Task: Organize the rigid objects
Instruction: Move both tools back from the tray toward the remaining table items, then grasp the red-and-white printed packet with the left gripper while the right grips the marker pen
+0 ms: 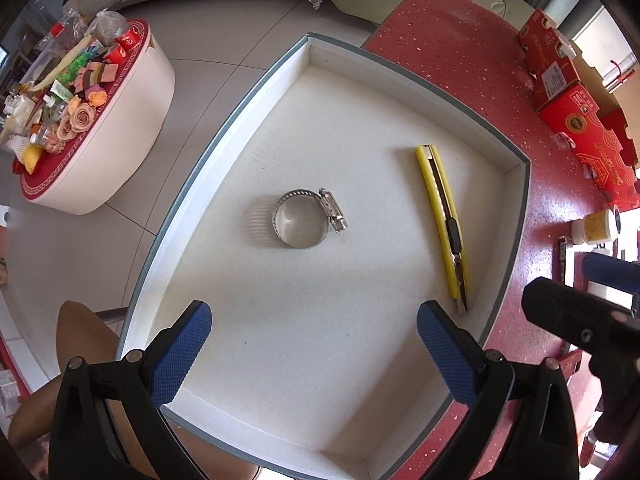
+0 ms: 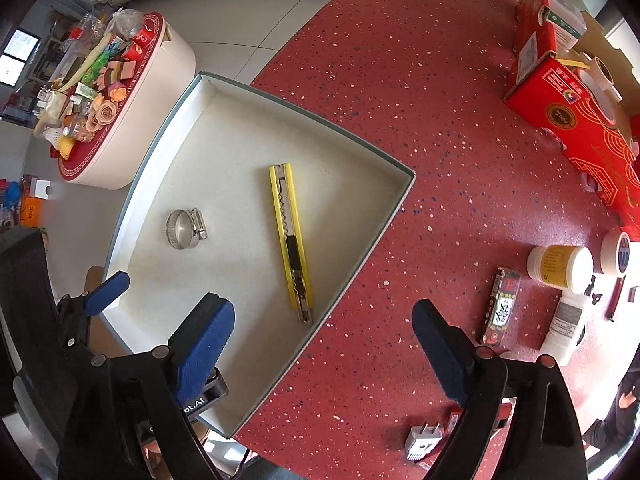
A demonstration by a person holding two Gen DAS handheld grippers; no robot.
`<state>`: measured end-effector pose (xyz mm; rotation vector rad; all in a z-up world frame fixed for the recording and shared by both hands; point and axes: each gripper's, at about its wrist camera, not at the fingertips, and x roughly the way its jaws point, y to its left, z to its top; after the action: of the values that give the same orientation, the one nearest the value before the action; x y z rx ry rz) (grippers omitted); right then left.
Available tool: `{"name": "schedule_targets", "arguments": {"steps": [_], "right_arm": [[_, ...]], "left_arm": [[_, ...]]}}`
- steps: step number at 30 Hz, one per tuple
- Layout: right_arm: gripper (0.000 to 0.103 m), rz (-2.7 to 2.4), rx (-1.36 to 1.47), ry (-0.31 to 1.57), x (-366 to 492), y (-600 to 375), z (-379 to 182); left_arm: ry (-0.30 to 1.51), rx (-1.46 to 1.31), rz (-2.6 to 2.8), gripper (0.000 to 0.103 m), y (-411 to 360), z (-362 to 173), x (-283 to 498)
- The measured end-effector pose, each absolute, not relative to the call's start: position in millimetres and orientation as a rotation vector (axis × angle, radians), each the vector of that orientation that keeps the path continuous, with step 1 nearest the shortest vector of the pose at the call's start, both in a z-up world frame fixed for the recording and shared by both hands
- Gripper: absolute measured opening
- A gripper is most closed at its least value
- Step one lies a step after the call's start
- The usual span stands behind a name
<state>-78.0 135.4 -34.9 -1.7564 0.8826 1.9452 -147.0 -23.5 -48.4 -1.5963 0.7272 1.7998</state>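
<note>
Both pairs of blue-padded fingers (image 1: 182, 354) gape empty over a shallow white tray (image 1: 256, 92), beyond them a steel hose clamp (image 1: 306, 218) and yellow utility knife (image 2: 291, 240); only the right view shows white jars (image 2: 560, 266).

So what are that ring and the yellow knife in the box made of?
The ring looks like bare steel: shiny, mirror-like inside, with a slotted band and a screw housing. The knife seems to have a glossy yellow plastic body, a metal track down its middle and a black slider, probably plastic.
</note>
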Motion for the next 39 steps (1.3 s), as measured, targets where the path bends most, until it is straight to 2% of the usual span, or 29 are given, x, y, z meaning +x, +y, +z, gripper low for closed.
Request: {"name": "schedule_targets", "arguments": {"steps": [8, 13, 18, 26, 34, 39], "right_arm": [[0.091, 1.879, -1.564, 0.858, 38.9, 130.8, 1.7], [0.091, 1.676, -1.378, 0.997, 130.4, 151.2, 1.7], [0.091, 1.456, -1.324, 1.175, 196.6, 165.5, -30.3], [0.091, 1.378, -1.379, 1.260, 236.3, 148.0, -64.8], [0.091, 1.365, -1.405, 1.247, 243.4, 145.9, -84.8], [0.091, 1.378, -1.419, 1.212, 232.9, 145.4, -102.2]], "left_arm": [[0.780, -1.527, 1.608, 0.103, -5.2, -25.9, -81.0], [0.849, -1.455, 1.484, 0.103, 34.4, -23.8, -24.1], [0.920, -1.400, 1.432, 0.103, 73.9, -32.6, 20.1], [0.993, -1.416, 1.483, 0.103, 133.8, -67.8, 31.5], [1.069, -1.406, 1.500, 0.103, 166.6, -97.1, 37.2], [1.028, -1.384, 1.529, 0.103, 170.0, -94.5, 26.1]]}}
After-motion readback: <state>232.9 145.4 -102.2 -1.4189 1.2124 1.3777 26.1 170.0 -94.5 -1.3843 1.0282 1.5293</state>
